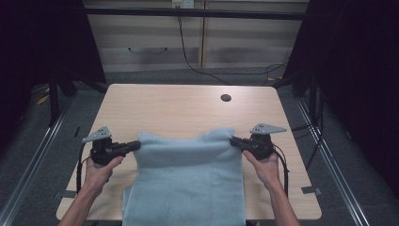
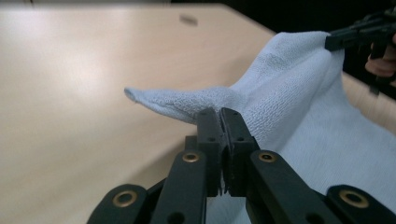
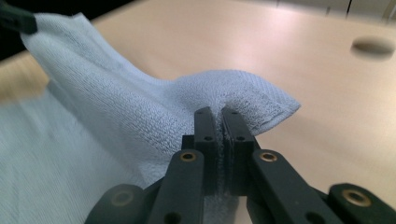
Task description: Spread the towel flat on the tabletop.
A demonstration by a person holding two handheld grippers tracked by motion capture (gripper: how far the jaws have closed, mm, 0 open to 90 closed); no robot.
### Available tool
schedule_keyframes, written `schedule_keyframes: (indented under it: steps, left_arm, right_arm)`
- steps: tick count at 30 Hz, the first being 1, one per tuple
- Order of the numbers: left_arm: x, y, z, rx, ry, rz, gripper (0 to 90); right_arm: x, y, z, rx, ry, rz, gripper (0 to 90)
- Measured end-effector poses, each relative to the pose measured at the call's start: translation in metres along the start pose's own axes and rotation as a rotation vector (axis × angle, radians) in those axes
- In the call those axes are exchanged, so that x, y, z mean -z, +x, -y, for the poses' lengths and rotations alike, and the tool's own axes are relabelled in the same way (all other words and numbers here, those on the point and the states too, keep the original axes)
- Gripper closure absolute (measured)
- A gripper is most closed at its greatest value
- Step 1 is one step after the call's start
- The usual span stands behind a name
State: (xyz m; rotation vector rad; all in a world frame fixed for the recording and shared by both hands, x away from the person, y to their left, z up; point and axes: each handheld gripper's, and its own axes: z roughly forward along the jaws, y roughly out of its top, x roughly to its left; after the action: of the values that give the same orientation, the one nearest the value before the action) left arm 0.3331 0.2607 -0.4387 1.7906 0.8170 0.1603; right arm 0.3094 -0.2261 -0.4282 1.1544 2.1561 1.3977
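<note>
Since the light-blue towel [image 1: 188, 179] is soft, light terry, it sags between grips. Left gripper [image 1: 136, 146] at 9 o'clock and right gripper [image 1: 233, 141] at 3 o'clock are both clamped tight on its far corners, probably the best holds.

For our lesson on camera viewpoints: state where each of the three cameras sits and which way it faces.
High view: above the person's side, looking forward and down on the table; forearms, hands, both tongs.
Left gripper view: on the left tongs, looking along its jaws, shut on the towel; right tongs beyond.
Right gripper view: on the right tongs, shut on the other towel corner.
All three share the towel and the table's round hole.
</note>
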Motion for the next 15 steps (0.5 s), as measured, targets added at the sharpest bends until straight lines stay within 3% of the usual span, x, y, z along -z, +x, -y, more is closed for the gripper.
schedule_keyframes:
  steps: [1, 2, 4, 5, 6, 7, 9, 10, 11, 12, 13, 14, 15]
  left_arm:
    - [0.001, 0.002, -0.018, -0.013, -0.027, -0.011, 87.6]
    - [0.001, 0.002, -0.018, -0.013, -0.027, -0.011, 87.5]
    - [-0.004, 0.014, -0.045, -0.006, -0.077, -0.042, 87.4]
    - [-0.004, 0.014, -0.045, -0.006, -0.077, -0.042, 87.3]
    - [-0.013, 0.026, -0.059, 0.016, -0.094, -0.059, 87.1]
    - [-0.013, 0.026, -0.059, 0.016, -0.094, -0.059, 86.8]
    - [-0.025, 0.039, -0.068, 0.031, -0.091, -0.113, 83.2]
    - [-0.031, 0.047, -0.070, 0.055, -0.080, -0.130, 76.8]
    - [-0.040, 0.061, -0.066, 0.123, -0.056, -0.190, 71.1]
    - [-0.040, 0.061, -0.066, 0.123, -0.056, -0.190, 69.7]
    - [-0.042, 0.066, -0.061, 0.139, -0.030, -0.203, 65.4]
    - [-0.042, 0.067, -0.051, 0.146, -0.009, -0.194, 64.4]
    - [-0.042, 0.067, -0.051, 0.146, -0.009, -0.194, 64.5]
  right_arm:
    - [0.002, -0.001, -0.010, 0.005, -0.011, 0.007, 86.5]
    - [0.002, -0.001, -0.010, 0.005, -0.011, 0.007, 86.5]
    - [-0.002, -0.009, -0.035, 0.011, -0.040, 0.019, 86.4]
    - [-0.002, -0.009, -0.035, 0.011, -0.040, 0.019, 86.4]
    - [-0.010, -0.017, -0.050, 0.013, -0.047, 0.042, 86.0]
    - [-0.015, -0.021, -0.057, 0.006, -0.051, 0.058, 85.0]
    - [-0.028, -0.032, -0.068, -0.006, -0.053, 0.098, 78.9]
    - [-0.036, -0.038, -0.071, -0.014, -0.035, 0.126, 71.3]
    - [-0.044, -0.043, -0.072, -0.030, -0.014, 0.153, 62.6]
    - [-0.044, -0.043, -0.072, -0.030, -0.014, 0.153, 62.6]
    - [-0.054, -0.051, -0.067, -0.084, 0.017, 0.180, 54.1]
    - [-0.056, -0.052, -0.062, -0.109, 0.022, 0.171, 53.4]
    - [-0.056, -0.052, -0.062, -0.109, 0.022, 0.171, 53.4]
